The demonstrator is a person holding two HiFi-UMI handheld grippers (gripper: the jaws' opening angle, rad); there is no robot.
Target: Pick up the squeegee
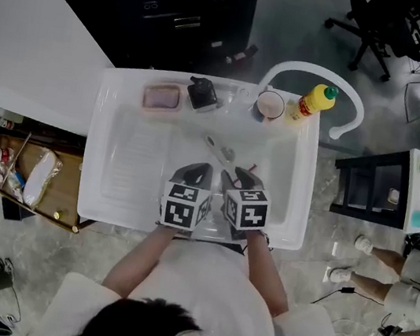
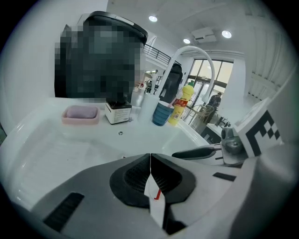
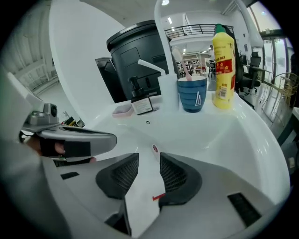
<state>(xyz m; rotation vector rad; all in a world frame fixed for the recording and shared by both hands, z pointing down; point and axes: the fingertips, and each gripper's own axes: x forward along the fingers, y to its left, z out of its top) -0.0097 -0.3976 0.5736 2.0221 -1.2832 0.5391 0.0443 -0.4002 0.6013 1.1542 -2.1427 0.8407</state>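
Observation:
The squeegee (image 1: 218, 150) lies flat in the white sink basin (image 1: 134, 166), a pale handle with a small red part near it. Both grippers hang side by side over the basin's near half. My left gripper (image 1: 197, 171) is shut, its dark pads touching (image 2: 150, 161), and a bit of the white squeegee (image 2: 155, 198) shows below them. My right gripper (image 1: 232, 180) stands open (image 3: 149, 169). The squeegee (image 3: 144, 189) lies in the gap between its pads, and neither pad presses on it.
Along the sink's back ledge stand a pink soap dish (image 1: 162, 98), a dark pump bottle (image 1: 202, 94), a blue cup (image 1: 269, 104) and a yellow bottle (image 1: 315, 101). A white arched faucet (image 1: 322, 72) rises behind them. A black cart (image 1: 374, 191) stands to the right.

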